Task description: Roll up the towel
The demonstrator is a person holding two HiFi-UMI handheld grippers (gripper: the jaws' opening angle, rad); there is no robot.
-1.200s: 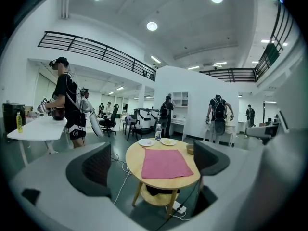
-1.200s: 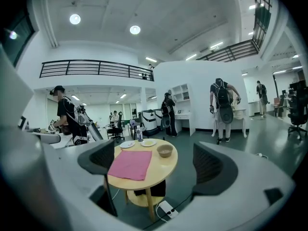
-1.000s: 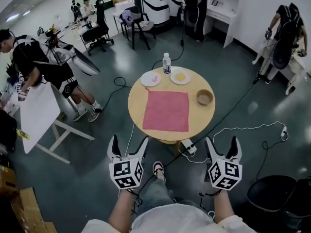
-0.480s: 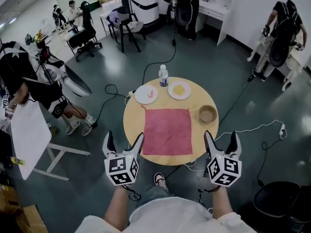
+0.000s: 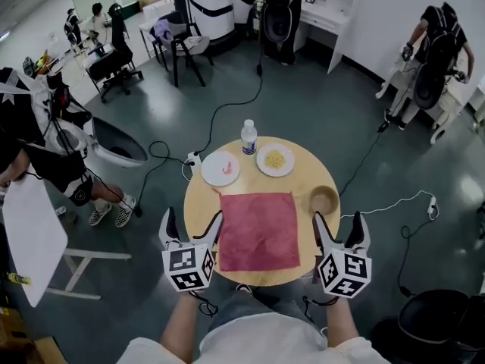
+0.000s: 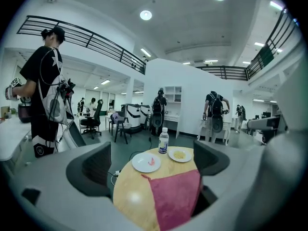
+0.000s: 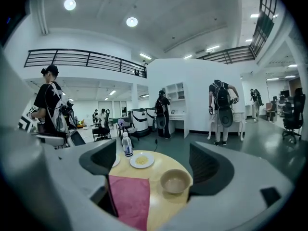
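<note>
A pink towel lies flat and unrolled on the round wooden table, with its near edge by the table's front rim. My left gripper hangs open just off the table's near left edge, level with the towel's left side. My right gripper stands open at the near right edge; its jaws have just closed a little with nothing between them. In the left gripper view the towel shows between the wide jaws of the left gripper. The right gripper view shows the towel at lower left.
A brown bowl sits right of the towel. Behind the towel are two white plates and a water bottle. Cables run over the floor. A white table stands at left, and people work around the room.
Both grippers have moved forward from well short of the table up to its near edge. The table and towel now sit lower and closer in the head view. The towel itself has not moved.
</note>
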